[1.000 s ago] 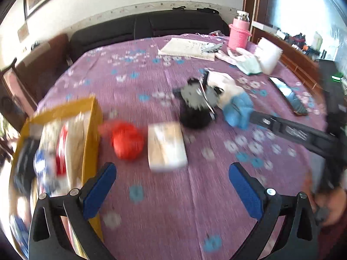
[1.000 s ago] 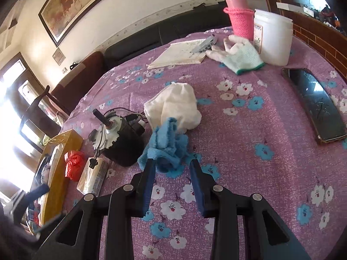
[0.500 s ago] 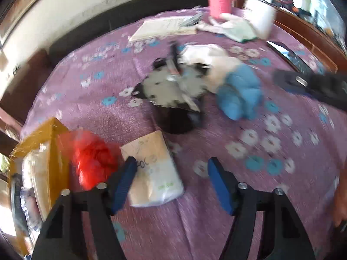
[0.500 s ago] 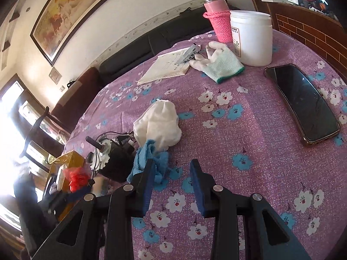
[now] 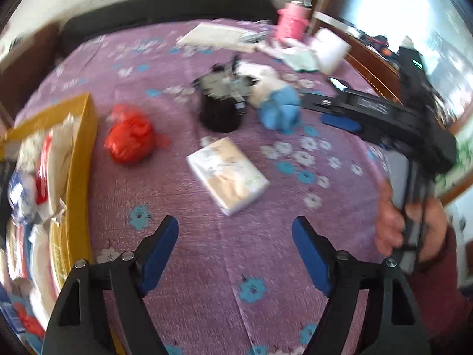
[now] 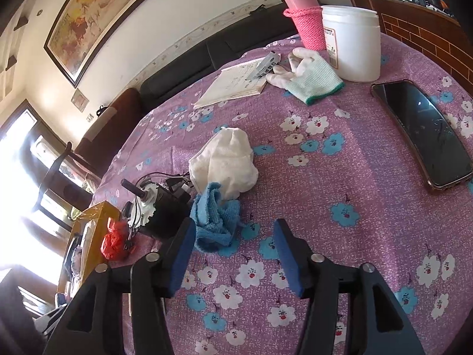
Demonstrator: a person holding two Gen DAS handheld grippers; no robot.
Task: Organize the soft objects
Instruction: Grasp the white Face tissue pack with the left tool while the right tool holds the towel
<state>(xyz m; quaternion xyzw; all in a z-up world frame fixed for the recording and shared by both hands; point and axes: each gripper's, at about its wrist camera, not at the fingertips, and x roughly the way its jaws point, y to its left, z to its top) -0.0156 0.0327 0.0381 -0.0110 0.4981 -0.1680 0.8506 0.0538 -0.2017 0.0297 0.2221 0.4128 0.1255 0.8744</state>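
Left wrist view: yellow box (image 5: 79, 159) holds blurred packets; left gripper (image 5: 235, 236) and right gripper (image 6: 233, 248) gape empty.

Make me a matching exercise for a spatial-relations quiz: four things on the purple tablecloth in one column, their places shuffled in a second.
Things:
1. blue cloth
2. red bag
3. phone
4. knit glove

Places:
A. beside the yellow box
B. in front of the white jar
C. against the white cloth, just ahead of the right tongs
D. alone near the table's right edge

Pairs: 1-C, 2-A, 3-D, 4-B
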